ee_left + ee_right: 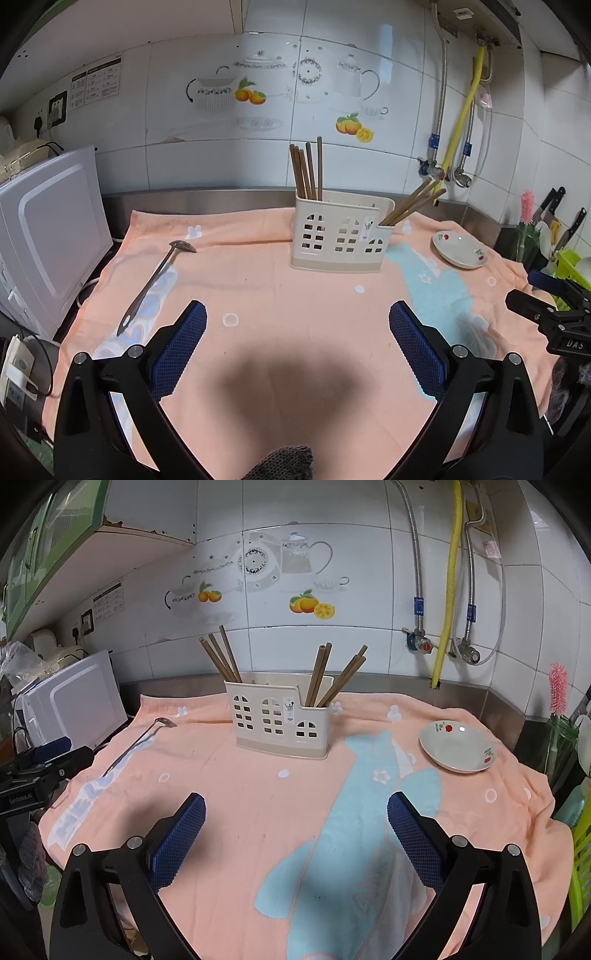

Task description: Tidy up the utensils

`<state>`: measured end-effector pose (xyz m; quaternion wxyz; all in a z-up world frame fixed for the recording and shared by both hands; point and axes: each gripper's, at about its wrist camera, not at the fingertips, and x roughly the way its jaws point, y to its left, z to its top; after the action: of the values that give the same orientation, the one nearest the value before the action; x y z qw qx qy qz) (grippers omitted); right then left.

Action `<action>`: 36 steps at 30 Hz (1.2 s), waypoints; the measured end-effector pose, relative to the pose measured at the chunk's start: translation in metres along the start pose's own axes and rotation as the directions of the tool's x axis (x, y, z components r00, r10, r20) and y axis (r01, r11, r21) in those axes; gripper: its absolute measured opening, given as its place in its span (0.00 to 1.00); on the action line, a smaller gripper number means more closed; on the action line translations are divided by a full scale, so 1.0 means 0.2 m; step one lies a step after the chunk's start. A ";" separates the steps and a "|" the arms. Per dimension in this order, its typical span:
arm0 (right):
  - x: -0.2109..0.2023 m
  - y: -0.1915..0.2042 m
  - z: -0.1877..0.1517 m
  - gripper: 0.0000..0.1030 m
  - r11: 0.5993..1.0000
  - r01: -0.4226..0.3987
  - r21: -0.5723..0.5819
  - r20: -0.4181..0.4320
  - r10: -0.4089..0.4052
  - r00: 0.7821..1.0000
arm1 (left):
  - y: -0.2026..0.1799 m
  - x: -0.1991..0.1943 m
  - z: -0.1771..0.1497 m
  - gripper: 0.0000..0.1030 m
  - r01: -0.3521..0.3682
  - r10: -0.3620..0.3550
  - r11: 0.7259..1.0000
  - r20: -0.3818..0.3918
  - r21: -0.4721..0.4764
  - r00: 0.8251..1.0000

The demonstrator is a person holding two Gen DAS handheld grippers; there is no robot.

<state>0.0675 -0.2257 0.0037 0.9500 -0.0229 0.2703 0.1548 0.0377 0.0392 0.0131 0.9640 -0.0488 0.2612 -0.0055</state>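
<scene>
Chopsticks stand in the far left compartment of the cream utensil holder, and a second bunch of chopsticks leans out of its right compartment. I see the holder near the far edge of the desk, on an orange towel. A metal ladle lies flat on the towel toward the desk's left edge, well apart from the holder. A small flowered dish sits toward the right edge. My left hand-held gripper hovers over the near edge with its jaws spread and nothing between them; my right hand-held gripper is likewise spread wide and empty.
</scene>
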 end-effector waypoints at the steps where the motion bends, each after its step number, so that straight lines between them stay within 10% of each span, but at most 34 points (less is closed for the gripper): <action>1: 0.00 0.00 0.00 0.93 1.000 0.002 0.000 -0.002 -0.002 1.000 | 0.00 0.00 0.00 0.95 -0.001 0.001 1.000 -0.002 0.001 1.000; 36: 0.04 0.01 -0.04 0.93 1.000 -0.020 0.008 -0.024 0.020 1.000 | -0.05 0.02 -0.05 0.95 0.006 -0.005 1.000 -0.028 0.017 1.000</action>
<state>0.0687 -0.2228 -0.0066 0.9452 -0.0184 0.2824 0.1631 0.0362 0.0285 0.0034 0.9606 -0.0413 0.2746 -0.0110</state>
